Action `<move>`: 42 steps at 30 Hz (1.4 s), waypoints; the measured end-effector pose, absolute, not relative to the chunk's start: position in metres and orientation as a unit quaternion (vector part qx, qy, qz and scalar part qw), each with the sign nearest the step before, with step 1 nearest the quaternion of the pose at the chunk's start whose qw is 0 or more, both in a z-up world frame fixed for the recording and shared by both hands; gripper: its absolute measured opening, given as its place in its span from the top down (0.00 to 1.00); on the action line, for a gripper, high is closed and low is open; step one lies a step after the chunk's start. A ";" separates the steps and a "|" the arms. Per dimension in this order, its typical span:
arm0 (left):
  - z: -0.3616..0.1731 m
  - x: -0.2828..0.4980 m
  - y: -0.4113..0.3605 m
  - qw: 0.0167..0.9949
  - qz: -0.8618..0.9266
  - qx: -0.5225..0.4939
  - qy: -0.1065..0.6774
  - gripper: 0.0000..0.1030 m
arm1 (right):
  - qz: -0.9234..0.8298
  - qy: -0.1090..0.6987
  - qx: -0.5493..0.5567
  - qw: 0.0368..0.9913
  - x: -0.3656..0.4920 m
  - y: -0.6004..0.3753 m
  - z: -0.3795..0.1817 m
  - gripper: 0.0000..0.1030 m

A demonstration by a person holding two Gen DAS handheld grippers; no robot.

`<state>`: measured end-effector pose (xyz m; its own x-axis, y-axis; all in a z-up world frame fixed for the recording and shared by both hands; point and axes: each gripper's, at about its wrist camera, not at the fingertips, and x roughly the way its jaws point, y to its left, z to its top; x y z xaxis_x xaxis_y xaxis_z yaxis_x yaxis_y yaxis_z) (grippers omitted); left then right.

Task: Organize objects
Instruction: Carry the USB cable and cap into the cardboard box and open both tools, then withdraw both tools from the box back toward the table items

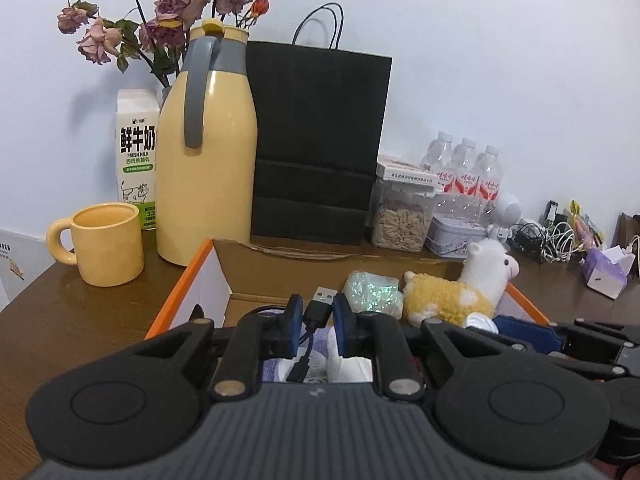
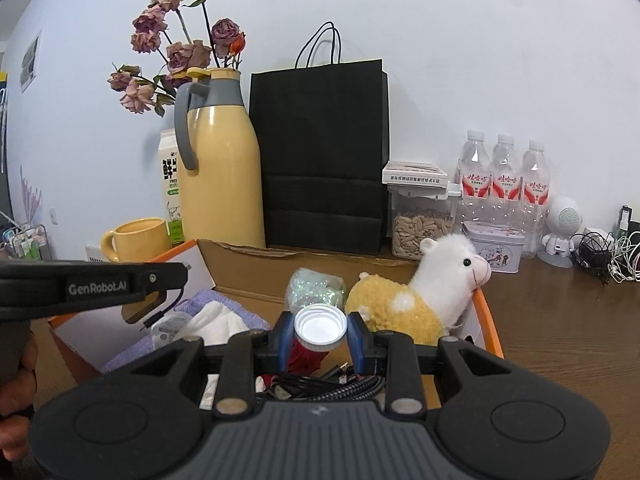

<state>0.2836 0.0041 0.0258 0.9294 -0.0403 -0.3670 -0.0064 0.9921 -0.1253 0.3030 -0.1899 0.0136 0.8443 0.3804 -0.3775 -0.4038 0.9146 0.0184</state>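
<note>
— Brown table [image 2: 560,320], pale wall behind; orange-edged cardboard box [image 1: 180,284] in front of yellow flask [image 1: 208,152] and black paper bag [image 1: 320,140].
— Left gripper [image 1: 314,314]?
— Clamped on black USB cable [image 1: 316,312], plug up, above box.
— Right gripper [image 2: 320,330]?
— Closed around white-capped bottle [image 2: 320,326], over box, just beside plush alpaca [image 2: 420,292].
— Box contents?
— Glitter packet [image 2: 316,290], lavender cloth [image 2: 208,304], tangled cables [image 2: 332,386].

Left gripper [image 1: 314,314] clamped; right gripper [image 2: 320,332] clamped (both level).
</note>
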 end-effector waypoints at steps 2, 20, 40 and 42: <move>0.026 0.281 0.005 0.982 -0.003 -0.066 0.177 0.81 | 0.197 0.192 -0.031 0.961 0.303 -0.190 0.013 0.73; 0.025 0.276 0.011 0.983 0.030 -0.083 0.158 0.00 | 0.157 0.183 -0.025 0.970 0.302 -0.195 0.011 0.00; 0.023 0.239 0.013 0.987 0.010 -0.074 0.145 0.00 | 0.155 0.156 -0.045 0.974 0.265 -0.209 0.015 0.00; 0.023 0.231 0.014 0.987 0.008 -0.071 0.144 0.00 | 0.156 0.158 -0.048 0.974 0.257 -0.212 0.014 0.00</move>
<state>0.2310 0.0140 0.0232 0.9584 -0.0047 -0.2853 -0.0363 0.9897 -0.1382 0.2574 -0.2117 0.0141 0.9014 0.2880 -0.3232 -0.3184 0.9469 -0.0443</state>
